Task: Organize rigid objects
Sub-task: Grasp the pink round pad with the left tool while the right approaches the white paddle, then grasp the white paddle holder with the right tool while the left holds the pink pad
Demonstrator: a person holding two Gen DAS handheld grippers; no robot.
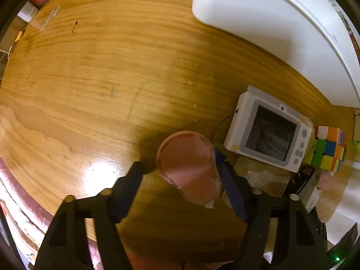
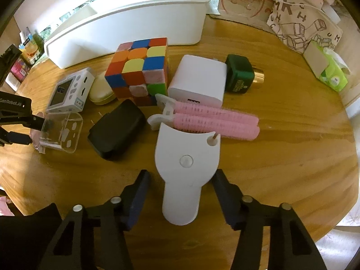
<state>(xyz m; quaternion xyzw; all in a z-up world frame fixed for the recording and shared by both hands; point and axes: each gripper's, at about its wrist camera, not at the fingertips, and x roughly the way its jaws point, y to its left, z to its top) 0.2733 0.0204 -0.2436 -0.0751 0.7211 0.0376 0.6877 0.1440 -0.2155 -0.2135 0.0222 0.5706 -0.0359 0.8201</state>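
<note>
The left tongs (image 1: 180,177) stand wide, with a pinkish translucent cup-like piece (image 1: 189,166) between them; it lies against the right finger and clear of the left one, so whether it is gripped cannot be told. It is blurred in the left wrist view. Beyond it to the right on the wooden bench (image 1: 90,78) lies a small white camera (image 1: 270,130) with its dark screen facing up, and further right a colour cube (image 1: 329,148). A long white bin (image 1: 270,22) stands at the far right of that view.

In the right wrist view the right tongs (image 2: 180,186) are also wide, straddling the narrow handle end of a white flat-bodied tool (image 2: 186,168) that lies on the bench without either finger touching it. Just beyond the tool's broad end lie two pink hair rollers (image 2: 216,121) side by side, and behind them a white charger block (image 2: 200,81) with a dark green bottle (image 2: 239,74) to its right. The colour cube (image 2: 139,67) sits left of the block, touching or nearly touching it. A black case (image 2: 117,130) lies near the cube, a clear plastic shell (image 2: 60,132) further left at the left tongs' tips, and the white bin (image 2: 126,22) runs along the far side.
</note>
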